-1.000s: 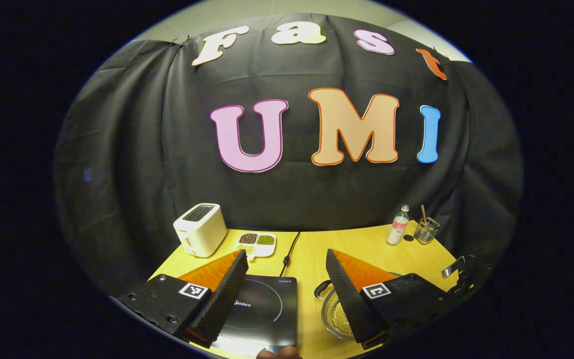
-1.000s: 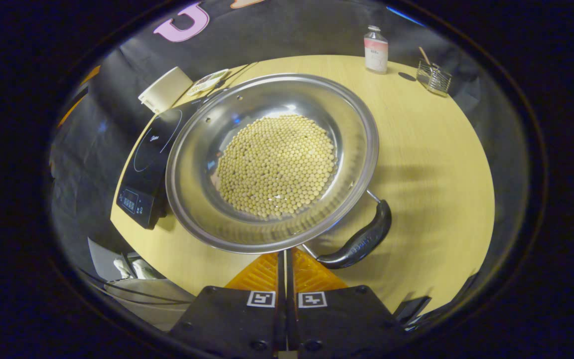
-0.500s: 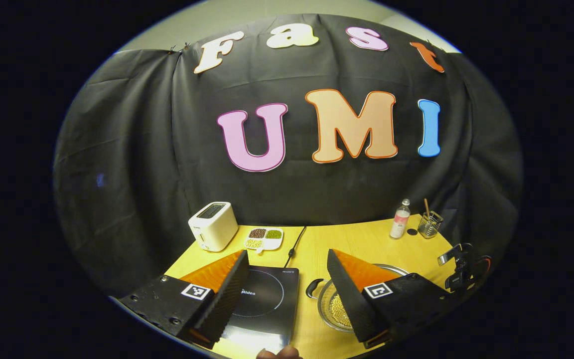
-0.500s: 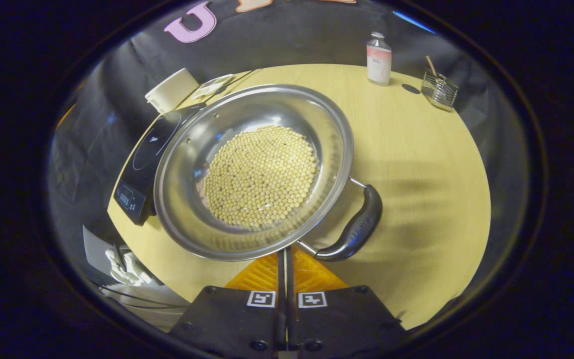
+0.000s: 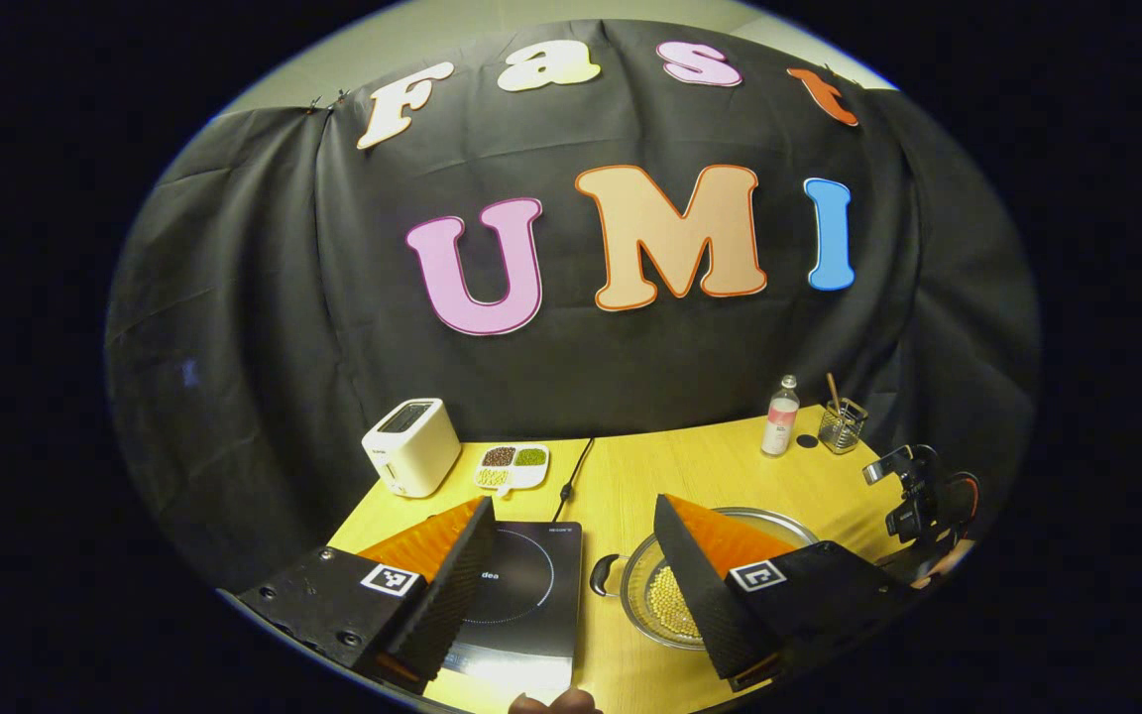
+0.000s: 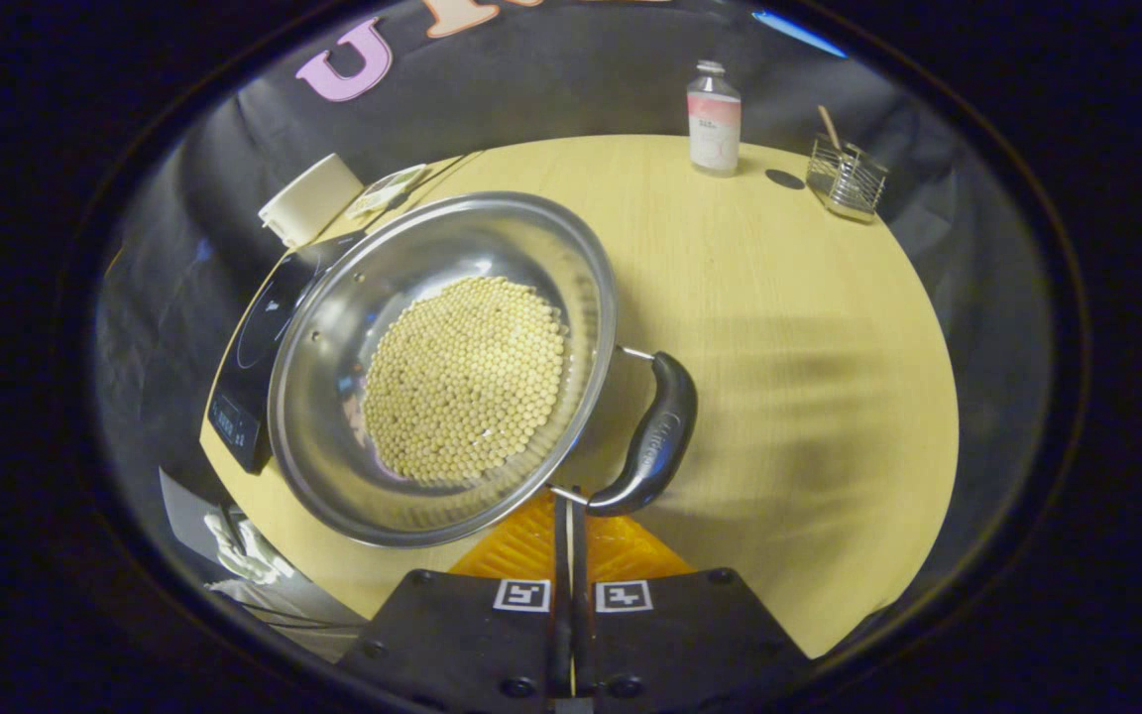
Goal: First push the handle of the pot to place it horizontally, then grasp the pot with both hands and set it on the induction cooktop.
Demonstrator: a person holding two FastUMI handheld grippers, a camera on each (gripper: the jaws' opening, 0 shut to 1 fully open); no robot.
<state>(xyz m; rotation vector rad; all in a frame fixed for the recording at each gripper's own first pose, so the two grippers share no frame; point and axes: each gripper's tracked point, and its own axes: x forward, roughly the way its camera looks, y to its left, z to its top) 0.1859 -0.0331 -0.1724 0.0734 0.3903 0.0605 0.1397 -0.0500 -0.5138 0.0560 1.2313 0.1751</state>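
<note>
Left gripper view. My left gripper (image 5: 571,555) hangs above the near edge of the table (image 5: 720,471) with its jaws spread wide and nothing between them. Between the fingers lie the black induction cooktop (image 5: 521,595) and, just to its right, the steel pot (image 5: 670,595) of pale beans, one black side handle (image 5: 603,575) turned toward the cooktop. The pot stands on the wood, beside the cooktop and not on it. Toward the far edge stand a white toaster (image 5: 410,446), a divided dish (image 5: 513,466), a bottle (image 5: 781,416) and a wire holder (image 5: 840,424). My right gripper (image 5: 913,496) shows at the right, beyond the pot.

Right gripper view. My right gripper (image 6: 568,516) has its jaws closed flat together, gripping nothing, with the tips at the pot's (image 6: 442,367) near rim, by the lower end of the black handle (image 6: 652,441). That handle lies on the pot's right side. The beans (image 6: 467,382) cover the pot's bottom. The cooktop (image 6: 259,367) lies just left of the pot.
</note>
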